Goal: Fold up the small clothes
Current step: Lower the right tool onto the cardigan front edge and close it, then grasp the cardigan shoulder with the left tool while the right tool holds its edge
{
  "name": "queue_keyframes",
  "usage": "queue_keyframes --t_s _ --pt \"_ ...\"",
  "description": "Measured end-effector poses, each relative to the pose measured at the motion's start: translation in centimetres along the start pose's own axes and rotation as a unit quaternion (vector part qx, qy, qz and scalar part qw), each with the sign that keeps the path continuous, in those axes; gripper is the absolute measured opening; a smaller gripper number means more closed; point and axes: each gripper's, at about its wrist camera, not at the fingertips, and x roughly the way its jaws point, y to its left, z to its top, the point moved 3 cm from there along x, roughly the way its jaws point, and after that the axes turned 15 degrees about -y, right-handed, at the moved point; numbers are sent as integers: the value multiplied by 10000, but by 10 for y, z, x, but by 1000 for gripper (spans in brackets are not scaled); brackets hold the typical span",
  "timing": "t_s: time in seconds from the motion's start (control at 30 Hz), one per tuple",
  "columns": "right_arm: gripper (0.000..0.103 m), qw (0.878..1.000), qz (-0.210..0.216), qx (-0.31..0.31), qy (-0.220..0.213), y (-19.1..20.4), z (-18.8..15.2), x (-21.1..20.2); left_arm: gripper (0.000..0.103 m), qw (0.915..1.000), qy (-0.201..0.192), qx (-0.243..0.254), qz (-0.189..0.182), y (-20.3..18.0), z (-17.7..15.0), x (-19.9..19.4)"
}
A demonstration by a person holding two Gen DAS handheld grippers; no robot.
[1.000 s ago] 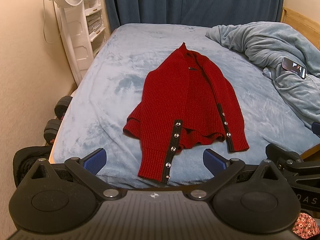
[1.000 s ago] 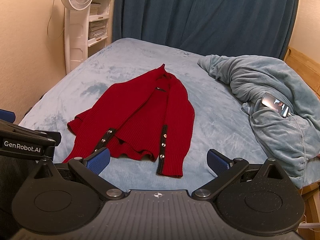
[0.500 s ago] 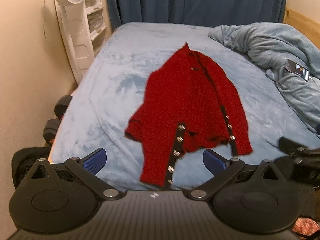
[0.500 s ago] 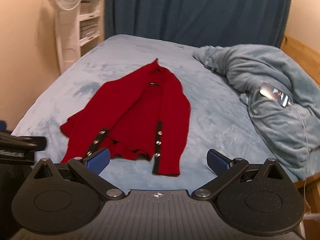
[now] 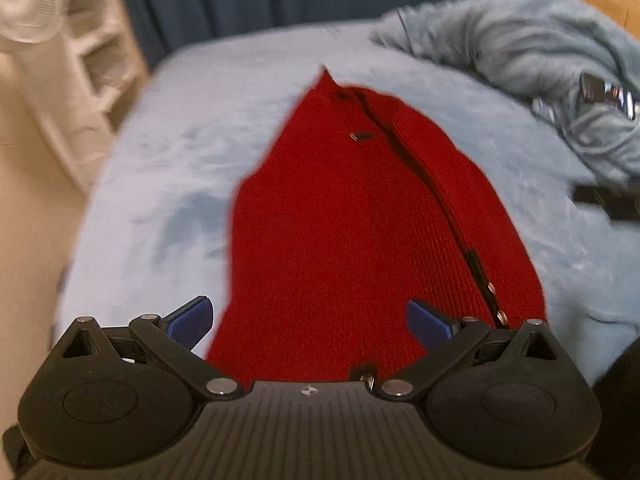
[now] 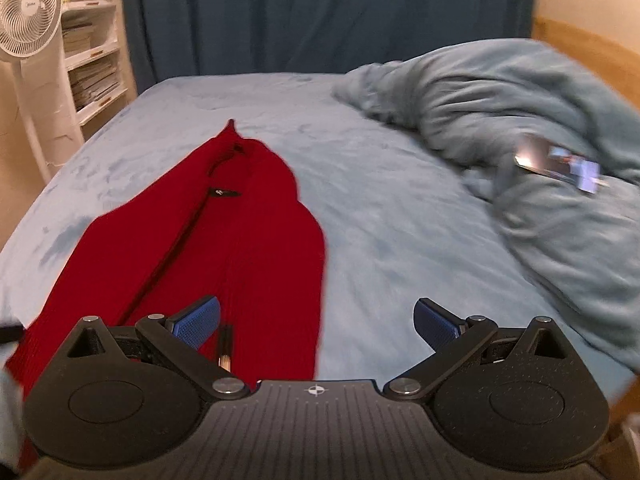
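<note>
A red knit cardigan (image 5: 352,224) with a black snap-button band lies flat on the light blue bed, collar pointing away. My left gripper (image 5: 308,322) is open, low over the cardigan's near hem, its blue pads either side of the cloth. In the right wrist view the cardigan (image 6: 248,236) lies to the left. My right gripper (image 6: 316,320) is open over the cardigan's right edge, with its left pad above the red knit and its right pad above bare bed. Both grippers hold nothing.
A crumpled blue blanket (image 6: 520,128) with a phone (image 6: 560,162) on it fills the bed's right side. A white fan (image 6: 28,24) and shelves (image 6: 92,68) stand at the left. A dark curtain (image 6: 320,16) hangs behind. A wooden bed frame (image 6: 580,44) shows at the right.
Both grippers have moved forward and down toward the cardigan's near hem, so it now fills much more of both views. Both stay open.
</note>
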Motion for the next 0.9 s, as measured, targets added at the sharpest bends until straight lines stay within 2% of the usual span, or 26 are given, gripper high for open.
queue_keyframes --t_s 0.13,0.2,0.27,0.33,0.37,0.4,0.43,0.47,0.5,0.57,0.67,0.7,0.73,0.77,0.83,0.87,0.9 --pt "102 9977 418 137 522 18 21 119 103 9976 597 -51 -351 -13 9 92" --pt "102 9945 618 350 775 31 30 172 102 9955 866 -108 -374 -15 15 135" --pt "102 9916 659 403 1034 45 37 219 100 9953 949 -26 -216 -13 22 168" --pt "102 9905 627 321 1180 59 40 256 80 9961 873 72 70 -4 33 189" --pt "102 9902 580 230 1253 65 40 272 62 9961 877 -38 6 5 38 196" --pt "98 9902 498 107 1297 68 39 286 35 9953 888 -327 -185 17 44 201" --pt "79 9908 365 -80 1299 71 38 299 14 9944 827 -612 -224 33 51 203" --pt "63 9913 234 -312 1261 71 36 308 0 9948 729 -711 -38 48 58 203" --pt "20 9909 161 -443 1261 67 35 314 0 9961 483 -634 373 66 66 199" --pt "18 9926 49 45 1210 43 41 311 0 9933 143 -778 846 111 78 188" --pt "14 9976 -74 304 621 8 64 278 0 9826 66 -1220 1396 181 87 167" --pt "14 9990 13 238 372 2 71 259 0 9794 -39 -1413 1440 200 90 153" --pt "14 9996 156 173 175 -2 78 239 0 9786 -154 -1608 1274 207 93 143" --pt "14 9994 308 150 31 -4 84 220 1 9783 -228 -1839 925 207 96 135" --pt "14 9989 458 93 -101 -2 93 188 29 9805 -185 -1936 288 182 101 129" --pt "14 9986 495 99 -147 1 99 174 72 9820 -92 -1888 22 164 100 130" --pt "14 9981 546 165 -234 3 104 157 96 9822 -7 -1868 -210 143 100 132"
